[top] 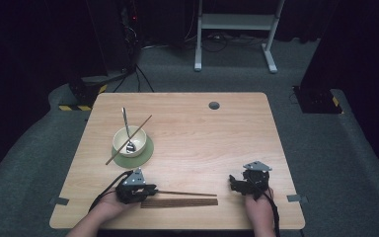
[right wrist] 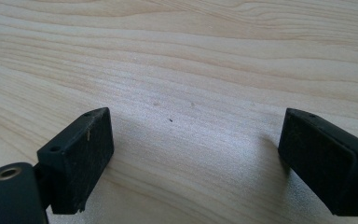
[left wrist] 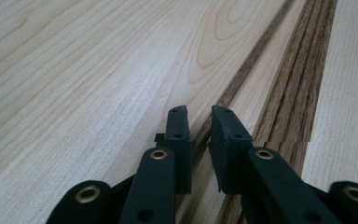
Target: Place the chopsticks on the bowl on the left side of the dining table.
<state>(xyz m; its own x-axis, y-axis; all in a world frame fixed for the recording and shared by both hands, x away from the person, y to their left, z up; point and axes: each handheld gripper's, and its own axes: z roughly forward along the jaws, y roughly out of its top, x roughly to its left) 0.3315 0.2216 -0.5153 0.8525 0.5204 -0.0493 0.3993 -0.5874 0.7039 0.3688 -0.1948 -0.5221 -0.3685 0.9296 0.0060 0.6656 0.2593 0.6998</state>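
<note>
A thin brown chopstick (top: 187,193) lies along the front of the wooden table (top: 202,138), just above a dark wooden strip (top: 177,202). My left gripper (top: 153,190) is shut on the chopstick's left end. In the left gripper view the chopstick (left wrist: 258,51) runs between the nearly touching pads of the left gripper (left wrist: 199,112), beside the striped strip (left wrist: 303,60). My right gripper (top: 234,185) rests at the front right with nothing in it. Seen from the right gripper view, the right gripper (right wrist: 196,114) is open wide over bare wood.
A cream bowl (top: 129,141) stands on a green coaster (top: 145,154) at the table's left. It holds a metal spoon (top: 126,123), and a second chopstick (top: 138,131) lies slanted across its rim. A round grommet hole (top: 213,105) is near the far edge.
</note>
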